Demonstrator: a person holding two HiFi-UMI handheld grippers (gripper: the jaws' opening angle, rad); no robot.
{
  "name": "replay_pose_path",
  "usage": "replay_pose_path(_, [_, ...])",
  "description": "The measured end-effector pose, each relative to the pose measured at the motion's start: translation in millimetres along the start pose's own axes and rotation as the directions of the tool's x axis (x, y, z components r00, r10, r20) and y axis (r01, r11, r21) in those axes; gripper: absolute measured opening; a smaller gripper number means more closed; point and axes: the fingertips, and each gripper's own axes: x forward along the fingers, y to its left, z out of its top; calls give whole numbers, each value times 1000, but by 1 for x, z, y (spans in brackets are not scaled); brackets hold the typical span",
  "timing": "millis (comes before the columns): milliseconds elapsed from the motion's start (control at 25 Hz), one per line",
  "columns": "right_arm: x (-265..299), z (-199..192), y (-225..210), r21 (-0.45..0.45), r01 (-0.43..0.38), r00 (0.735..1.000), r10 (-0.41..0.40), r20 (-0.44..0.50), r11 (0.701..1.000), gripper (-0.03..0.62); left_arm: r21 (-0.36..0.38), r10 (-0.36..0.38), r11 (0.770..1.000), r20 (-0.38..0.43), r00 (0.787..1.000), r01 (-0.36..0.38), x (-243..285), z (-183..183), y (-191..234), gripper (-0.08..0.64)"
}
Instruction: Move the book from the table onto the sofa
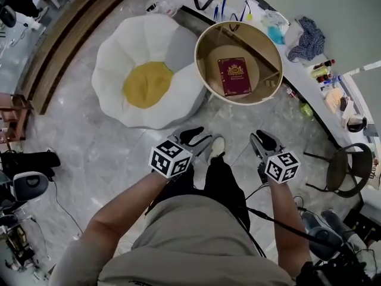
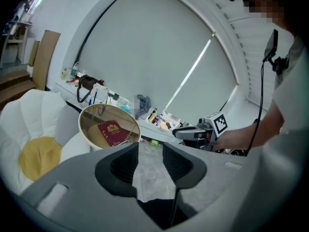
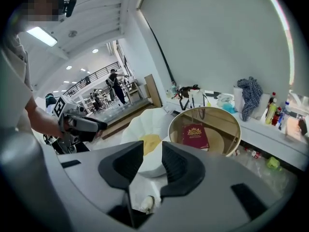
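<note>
Both grippers empty, book sitting on the table

The left gripper [image 1: 196, 137] and right gripper [image 1: 262, 140] have jaws spread, nothing between them. Dark red book [image 1: 234, 75] with a gold crest, lettering too tiny to read, lies flat on the round glass table [image 1: 205, 85] beside the white flower-shaped sofa [image 1: 119, 46].

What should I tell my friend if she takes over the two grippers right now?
Left gripper: open, empty.
Right gripper: open, empty.
The book lies flat on the round table, untouched.
The sofa, white with a yellow middle, sits left of the table in the head view.
Done: nothing yet.
Left to do: reach the book, grip it, set it on the sofa.
</note>
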Motion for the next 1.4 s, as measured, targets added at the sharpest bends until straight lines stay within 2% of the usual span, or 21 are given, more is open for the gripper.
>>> replay_pose_path(280, [84, 3, -114, 82, -27, 997, 33, -72, 996, 121, -82, 53, 995, -57, 997, -57, 100, 7, 74, 149])
replay_pose_path(520, [169, -6, -217, 160, -41, 990, 61, -127, 986, 133, -176, 89, 978, -124, 988, -110, 192, -6, 144, 164])
replay_pose_path(720, [230, -22, -275, 204, -64, 984, 96, -152, 977, 153, -239, 119, 958, -168, 979, -158, 258, -21, 196, 187])
replay_pose_path(1040, [292, -59, -328, 258, -76, 968, 133, -214, 963, 167, -339, 111, 925, -196, 974, -173, 341, -51, 252, 196])
replay_pose_path(1240, [313, -71, -334, 329, -117, 959, 193, -206, 937, 167, -409, 117, 892, -201, 972, -192, 372, -70, 278, 204])
replay_pose_path(1400, [319, -80, -335, 359, -117, 959, 200, -201, 926, 152, -456, 107, 870, -199, 974, -189, 384, -83, 285, 204])
